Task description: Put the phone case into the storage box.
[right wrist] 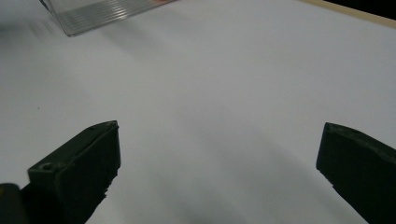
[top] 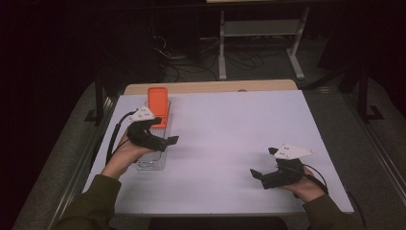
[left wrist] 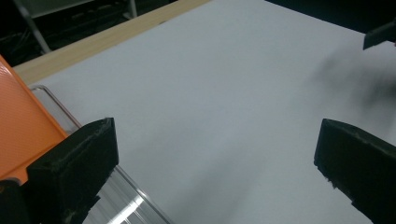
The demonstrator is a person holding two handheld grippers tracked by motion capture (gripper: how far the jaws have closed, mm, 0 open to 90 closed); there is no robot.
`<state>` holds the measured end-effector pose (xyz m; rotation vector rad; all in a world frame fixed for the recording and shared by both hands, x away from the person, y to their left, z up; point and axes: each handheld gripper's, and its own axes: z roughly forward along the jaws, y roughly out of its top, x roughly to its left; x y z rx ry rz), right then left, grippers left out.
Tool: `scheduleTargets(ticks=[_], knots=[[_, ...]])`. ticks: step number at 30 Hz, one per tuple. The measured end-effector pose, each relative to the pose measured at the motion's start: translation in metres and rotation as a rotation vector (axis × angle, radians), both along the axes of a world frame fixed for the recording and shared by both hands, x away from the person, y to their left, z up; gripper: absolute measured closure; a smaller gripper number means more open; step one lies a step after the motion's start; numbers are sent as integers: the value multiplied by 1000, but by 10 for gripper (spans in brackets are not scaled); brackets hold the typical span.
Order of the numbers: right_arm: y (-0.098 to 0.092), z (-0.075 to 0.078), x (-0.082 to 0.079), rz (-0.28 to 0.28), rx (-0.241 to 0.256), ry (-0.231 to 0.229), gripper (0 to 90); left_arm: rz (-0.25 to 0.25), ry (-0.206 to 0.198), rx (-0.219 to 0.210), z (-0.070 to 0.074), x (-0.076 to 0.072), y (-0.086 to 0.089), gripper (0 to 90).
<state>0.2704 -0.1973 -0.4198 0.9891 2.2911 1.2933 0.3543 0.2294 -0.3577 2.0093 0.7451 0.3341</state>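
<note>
Your left gripper (top: 168, 141) hangs over the clear plastic case (top: 152, 160) at about nine o'clock on the worktop (top: 230, 129), its fingers (left wrist: 79, 158) spread wide with nothing between them. In the left gripper view the case's transparent rim runs just under your left-hand finger, so you look placed to come down on the case rather than to hold it yet.

The orange lid (top: 158, 106) lies against the far end of the case, toward eleven o'clock; whether it is hinged there or only resting I cannot tell. Case and lid share one long axis, running from six to twelve o'clock, the orange end pointing away from you.

Your right gripper (top: 262, 165) waits well apart at about four o'clock, fingers (right wrist: 79, 163) also fully parted and empty over bare white surface, probably kept clear until the left has steadied the case.
</note>
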Motion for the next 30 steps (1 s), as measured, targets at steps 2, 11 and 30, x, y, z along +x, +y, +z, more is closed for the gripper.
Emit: scheduleTargets(ticks=[2,11,30], knots=[[0,2,0,2,3,-4,0,-6,7,-2,-4,-5,0,0],[0,9,-1,12,14,-15,0,-24,2,-4,-12,-21,-3,0],[-2,19,-2,13,34,-43,0,2,4,-40,-35,-38,4,0]])
